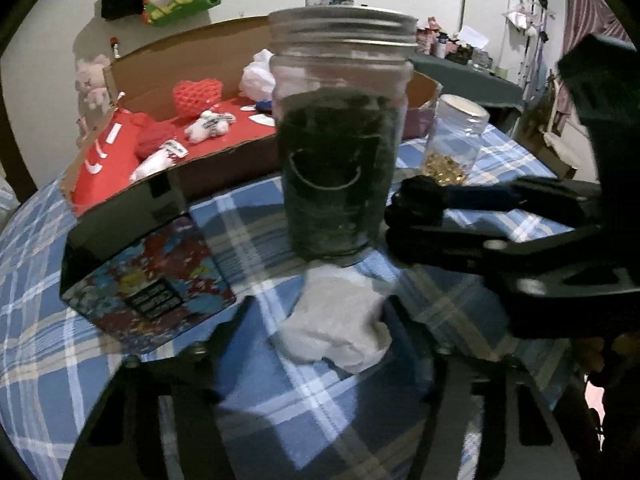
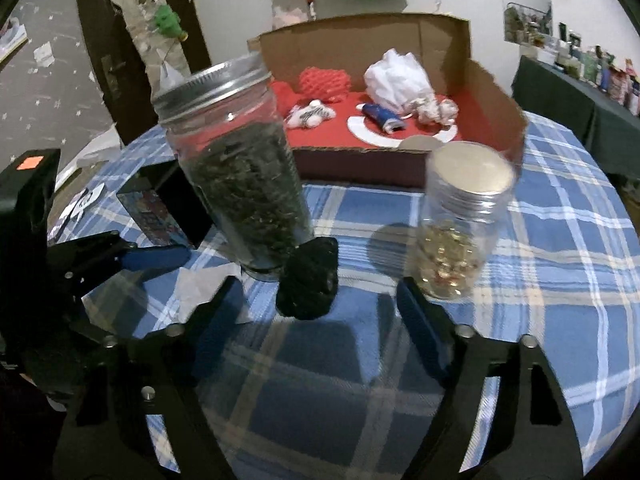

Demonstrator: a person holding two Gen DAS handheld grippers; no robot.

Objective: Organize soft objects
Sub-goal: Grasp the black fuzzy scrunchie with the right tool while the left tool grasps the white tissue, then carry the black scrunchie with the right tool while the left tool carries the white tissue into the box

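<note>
A crumpled white wad (image 1: pixel 336 320) lies on the blue plaid cloth between the fingers of my left gripper (image 1: pixel 320 312). Its jaws stand a little wider than the wad, and the blurred fingers do not visibly press it. A crumpled black wad (image 2: pixel 310 280) lies between the fingers of my right gripper (image 2: pixel 318 284), clear of both pads, so that gripper is open. In the left wrist view the right gripper (image 1: pixel 412 216) reaches in from the right with the black wad (image 1: pixel 416 204) at its tips. The cardboard box (image 2: pixel 500 92) behind holds a red knitted heart (image 2: pixel 324 80), small plush toys and a white bag (image 2: pixel 396 76).
A tall glass jar of dark green flakes (image 1: pixel 336 160) (image 2: pixel 244 200) stands just beyond both wads. A small jar with gold bits (image 2: pixel 460 232) stands right of my right gripper. A colourful printed box (image 1: pixel 152 272) lies to the left. The round table's edge curves close by.
</note>
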